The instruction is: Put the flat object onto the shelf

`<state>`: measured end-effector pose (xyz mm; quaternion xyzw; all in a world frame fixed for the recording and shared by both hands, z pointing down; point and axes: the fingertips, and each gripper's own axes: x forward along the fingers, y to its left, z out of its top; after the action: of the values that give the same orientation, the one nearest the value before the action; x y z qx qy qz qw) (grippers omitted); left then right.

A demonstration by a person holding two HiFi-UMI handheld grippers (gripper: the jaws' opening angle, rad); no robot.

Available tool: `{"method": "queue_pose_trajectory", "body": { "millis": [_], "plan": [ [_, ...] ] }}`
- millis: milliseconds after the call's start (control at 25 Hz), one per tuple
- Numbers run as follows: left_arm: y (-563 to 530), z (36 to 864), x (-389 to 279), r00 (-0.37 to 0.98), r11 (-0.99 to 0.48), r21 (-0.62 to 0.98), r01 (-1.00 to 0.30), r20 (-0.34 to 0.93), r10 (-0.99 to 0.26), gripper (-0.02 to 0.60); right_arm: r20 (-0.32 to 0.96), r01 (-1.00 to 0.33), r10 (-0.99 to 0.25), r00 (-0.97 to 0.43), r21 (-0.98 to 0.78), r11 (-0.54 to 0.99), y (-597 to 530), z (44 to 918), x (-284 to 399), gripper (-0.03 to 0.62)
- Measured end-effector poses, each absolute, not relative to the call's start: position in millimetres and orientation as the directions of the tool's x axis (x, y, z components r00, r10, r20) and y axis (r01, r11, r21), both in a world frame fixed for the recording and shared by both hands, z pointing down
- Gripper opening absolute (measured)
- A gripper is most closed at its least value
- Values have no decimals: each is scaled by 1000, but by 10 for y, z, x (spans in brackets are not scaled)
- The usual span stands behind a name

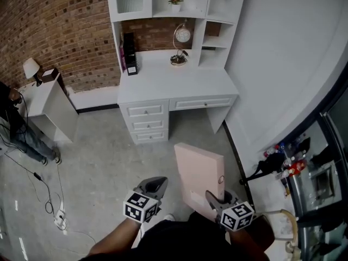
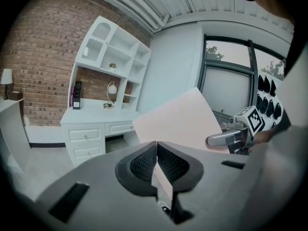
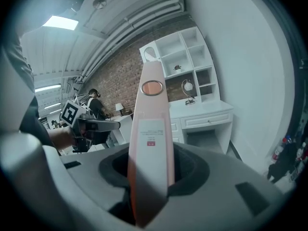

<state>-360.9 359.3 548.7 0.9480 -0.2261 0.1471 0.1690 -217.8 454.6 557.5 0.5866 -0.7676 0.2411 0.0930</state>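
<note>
Okay, the right gripper point(image 1: 212, 199) is clamped on the pink flat binder point(image 1: 198, 175). Its jaws sit on either side of the lower spine end. In the right gripper view the spine runs straight up between the jaws, with a white label and a round finger hole showing on it. The binder stands on edge in the air, clear of the floor, and rises from the jaws up and to the left in the head view. Its broad face is turned toward the left gripper point(image 2: 157, 165).

The left gripper has its jaws pressed together with nothing between them. It hangs just beside the binder on its left and does not touch it.

Both grippers point ahead toward the furniture, tipped a little below level, with the marker cubes up. Bare forearms come in from the bottom edge of the head view, left forearm point(image 1: 117, 238) lower left.

Below is grey floor point(image 1: 103, 151), with a power strip point(image 1: 60, 217) and cable at the left.

Further off, well apart from the binder, a white desk point(image 1: 174, 83) with drawers point(image 1: 147, 124) stands against a brick wall point(image 1: 54, 26). A white shelf unit point(image 1: 157, 12) sits on the desk. A round clock point(image 1: 182, 35) and a dark box point(image 1: 129, 53) are on the desktop. A small potted flower point(image 1: 175, 0) is in an upper compartment.

At far left are a white cabinet point(image 1: 51, 105) with a lamp point(image 1: 31, 68) on it and a person point(image 1: 16, 124).
</note>
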Motion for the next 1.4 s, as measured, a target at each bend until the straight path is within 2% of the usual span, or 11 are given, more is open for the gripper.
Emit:
{"method": "queue_pose_trajectory", "body": {
  "millis": [520,960,1240,1400],
  "plan": [
    [3236,5583,-2942,856,-842,271,-466,377,-353,6,440,-950,-849,-292,-234,206,4166,5695,-1617,169],
    [2360,5331,-1867,854,-838,256,-482,348,-385,6,371,-947,-875,-310,-199,252,3191,5423,-497,169],
    [2133,5565,-1258,835,-819,287,-496,418,-359,6,375,-940,-866,-331,-212,267,2819,5479,147,172],
    [2027,5577,-878,838,-819,292,-494,410,-360,6,384,-938,-860,-337,-219,270,2704,5552,491,172]
  ]
}}
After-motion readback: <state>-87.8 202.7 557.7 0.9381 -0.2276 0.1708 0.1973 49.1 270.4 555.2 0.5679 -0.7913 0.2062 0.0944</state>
